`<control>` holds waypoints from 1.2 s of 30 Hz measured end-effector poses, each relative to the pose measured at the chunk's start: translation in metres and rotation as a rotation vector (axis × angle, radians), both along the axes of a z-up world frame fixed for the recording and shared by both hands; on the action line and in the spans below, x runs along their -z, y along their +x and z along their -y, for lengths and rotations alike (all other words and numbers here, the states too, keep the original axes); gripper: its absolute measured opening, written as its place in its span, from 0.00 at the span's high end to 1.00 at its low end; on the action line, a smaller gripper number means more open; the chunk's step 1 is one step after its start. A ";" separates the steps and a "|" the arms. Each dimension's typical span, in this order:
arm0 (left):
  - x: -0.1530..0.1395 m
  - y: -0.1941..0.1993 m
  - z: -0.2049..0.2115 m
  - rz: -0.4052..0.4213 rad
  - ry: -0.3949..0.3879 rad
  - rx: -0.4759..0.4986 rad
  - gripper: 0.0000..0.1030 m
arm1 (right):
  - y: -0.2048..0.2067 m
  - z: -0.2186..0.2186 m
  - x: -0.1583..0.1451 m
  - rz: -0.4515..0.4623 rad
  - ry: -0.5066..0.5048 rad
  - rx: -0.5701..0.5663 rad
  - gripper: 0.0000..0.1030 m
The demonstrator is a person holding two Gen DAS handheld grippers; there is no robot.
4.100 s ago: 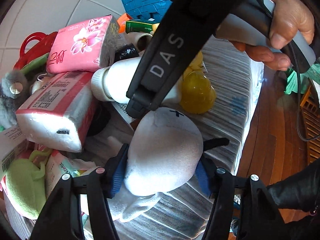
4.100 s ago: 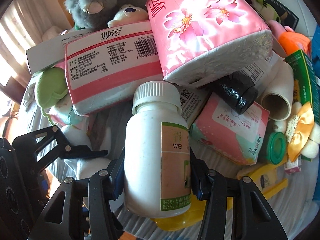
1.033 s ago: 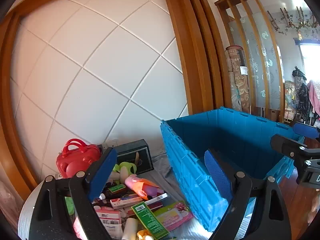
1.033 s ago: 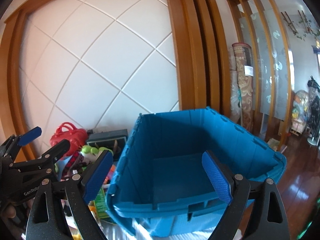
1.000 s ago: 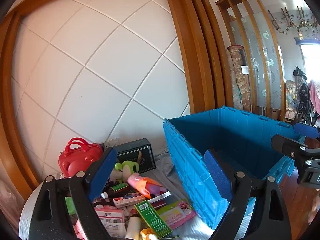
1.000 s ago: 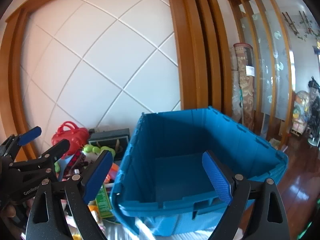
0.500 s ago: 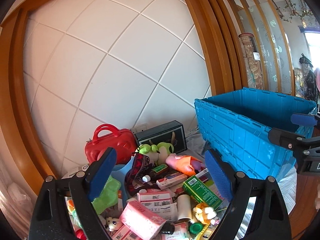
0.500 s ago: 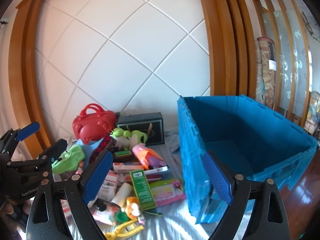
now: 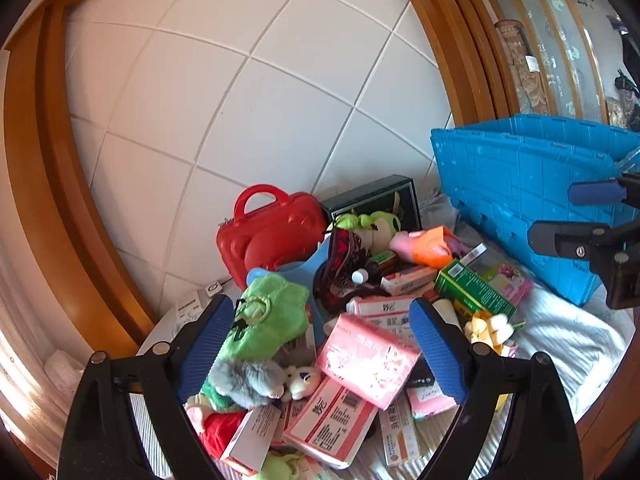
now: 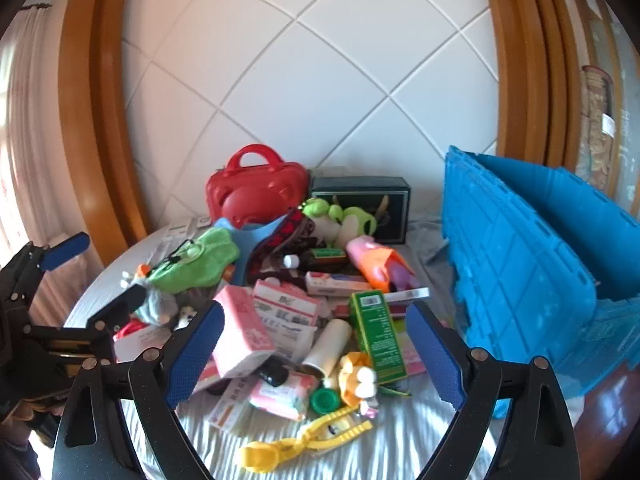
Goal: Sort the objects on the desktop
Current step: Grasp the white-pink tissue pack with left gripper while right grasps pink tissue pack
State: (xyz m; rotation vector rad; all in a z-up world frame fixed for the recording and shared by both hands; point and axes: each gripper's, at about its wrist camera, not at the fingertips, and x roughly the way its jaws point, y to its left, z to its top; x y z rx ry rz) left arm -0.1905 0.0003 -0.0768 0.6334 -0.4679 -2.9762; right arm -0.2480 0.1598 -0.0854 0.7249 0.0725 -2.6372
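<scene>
A heap of desktop objects lies on a cloth-covered table: a red toy case [image 10: 256, 184], a green cloth pouch [image 10: 196, 260], a pink tissue pack [image 9: 368, 360], a green box [image 10: 378, 332], a yellow clip toy [image 10: 304, 436] and a grey plush [image 9: 244, 380]. A blue crate [image 10: 532, 280] stands at the right. My left gripper [image 9: 320, 348] is open and empty above the heap's left part. My right gripper [image 10: 316, 352] is open and empty above the heap's front. The left gripper also shows at the right wrist view's left edge [image 10: 68, 292].
A white tiled wall [image 10: 312, 80] with a wooden frame [image 10: 92, 100] backs the table. A dark box [image 10: 360, 204] stands against the wall. The striped cloth [image 10: 400, 440] shows bare at the front. A wooden floor [image 10: 616, 408] lies beyond the table's right edge.
Both grippers have swung left and down from the blue crate to the heap. Four seconds ago they held a white plush and a white bottle; now both are empty.
</scene>
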 end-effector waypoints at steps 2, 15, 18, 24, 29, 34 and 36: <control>0.017 0.005 0.005 0.031 -0.008 0.006 0.12 | -0.003 0.012 0.007 0.016 0.016 -0.051 0.10; 0.106 0.004 0.039 0.227 -0.011 0.007 0.12 | -0.037 0.090 0.079 0.170 0.145 -0.285 0.02; 0.120 -0.006 0.043 0.249 -0.034 0.037 0.13 | -0.048 0.108 0.095 0.200 0.191 -0.321 0.02; 0.143 -0.025 0.053 0.301 -0.044 0.090 0.13 | -0.073 0.144 0.126 0.270 0.287 -0.382 0.01; 0.160 -0.044 0.057 0.337 -0.079 0.103 0.12 | -0.103 0.152 0.145 0.347 0.300 -0.397 0.01; 0.177 -0.059 0.062 0.379 -0.058 0.108 0.12 | -0.123 0.163 0.168 0.425 0.337 -0.423 0.01; 0.179 -0.061 0.062 0.372 -0.041 0.107 0.12 | -0.128 0.164 0.174 0.454 0.339 -0.434 0.01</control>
